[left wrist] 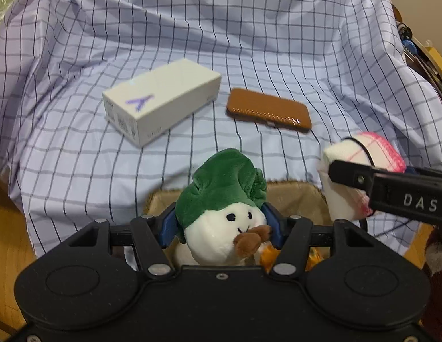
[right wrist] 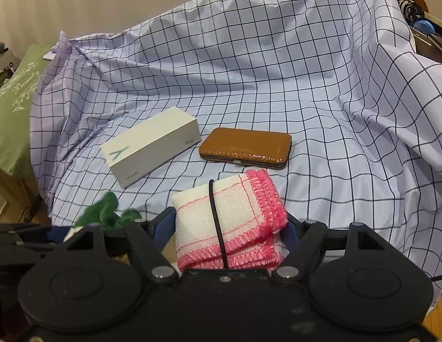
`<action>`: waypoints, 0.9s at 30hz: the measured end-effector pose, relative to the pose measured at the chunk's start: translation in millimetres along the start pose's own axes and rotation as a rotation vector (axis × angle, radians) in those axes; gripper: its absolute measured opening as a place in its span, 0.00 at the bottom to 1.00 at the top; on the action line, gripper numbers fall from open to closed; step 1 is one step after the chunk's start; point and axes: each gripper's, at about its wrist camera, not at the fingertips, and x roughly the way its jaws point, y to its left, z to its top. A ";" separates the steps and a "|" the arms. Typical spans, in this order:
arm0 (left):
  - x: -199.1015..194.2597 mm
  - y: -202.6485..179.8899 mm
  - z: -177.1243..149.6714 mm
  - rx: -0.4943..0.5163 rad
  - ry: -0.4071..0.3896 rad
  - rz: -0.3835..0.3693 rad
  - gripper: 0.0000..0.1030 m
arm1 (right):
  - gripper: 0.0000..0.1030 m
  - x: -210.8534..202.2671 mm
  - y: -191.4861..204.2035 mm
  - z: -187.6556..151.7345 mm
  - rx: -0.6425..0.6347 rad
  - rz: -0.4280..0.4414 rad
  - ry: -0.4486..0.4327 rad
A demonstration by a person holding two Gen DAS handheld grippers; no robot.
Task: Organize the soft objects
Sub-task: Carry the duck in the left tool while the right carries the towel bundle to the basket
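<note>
My left gripper is shut on a white plush toy with a green leafy top and holds it over a woven basket. My right gripper is shut on a folded white cloth with pink trim and a black band. That cloth also shows at the right of the left wrist view, above the basket's right side. The plush's green top shows at the lower left of the right wrist view.
A white box and a brown leather case lie on the blue checked sheet beyond the basket. A green bag stands at the left. Clutter sits at the far right edge.
</note>
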 end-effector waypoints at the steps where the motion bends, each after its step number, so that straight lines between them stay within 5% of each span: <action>1: -1.3 -1.0 -3.6 0.003 0.007 -0.005 0.56 | 0.72 -2.9 1.9 -2.5 -0.006 0.004 0.000; 27: 3.5 -5.0 -39.1 0.016 0.148 -0.081 0.56 | 0.72 -18.5 15.1 -27.0 -0.085 -0.007 0.048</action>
